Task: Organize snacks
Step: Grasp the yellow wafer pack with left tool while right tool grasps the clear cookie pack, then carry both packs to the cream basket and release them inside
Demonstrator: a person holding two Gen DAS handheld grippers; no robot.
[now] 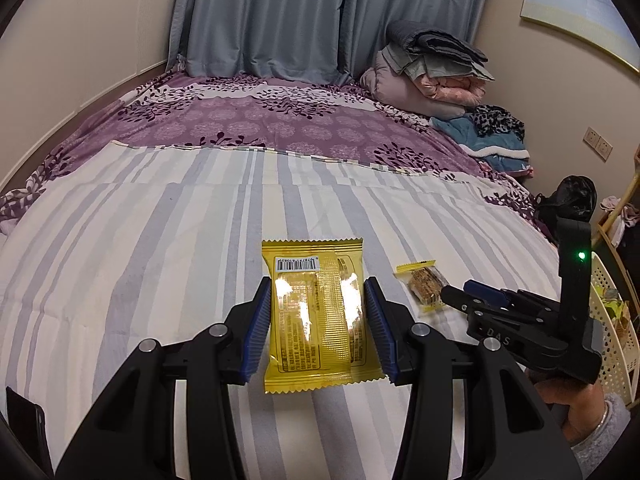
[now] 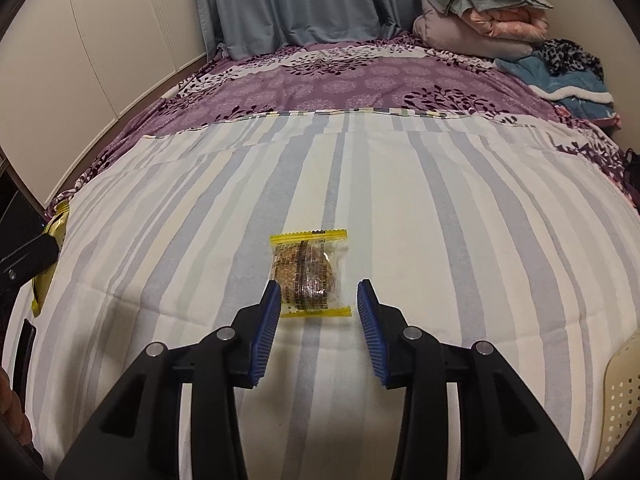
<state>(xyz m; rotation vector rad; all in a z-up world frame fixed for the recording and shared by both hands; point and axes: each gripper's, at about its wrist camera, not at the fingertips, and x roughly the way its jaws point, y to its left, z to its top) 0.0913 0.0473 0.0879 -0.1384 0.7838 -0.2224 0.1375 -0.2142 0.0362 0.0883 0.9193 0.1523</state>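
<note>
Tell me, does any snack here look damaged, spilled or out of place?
Nothing stands out. The yellow packet is sealed and held between the left gripper pads. The small clear snack pack lies flat and whole on the striped sheet.

The white basket (image 1: 604, 320) with holes is cut off by the right edge, and the right gripper (image 1: 452, 294) hides part of it. Things inside it are too small to tell. The tiny words on the yellow packet (image 1: 316, 316) are too small to read, and shiny spots cover some. In the right wrist view, this packet (image 2: 50, 256) is mostly hidden by a black arm at the left edge.
</note>
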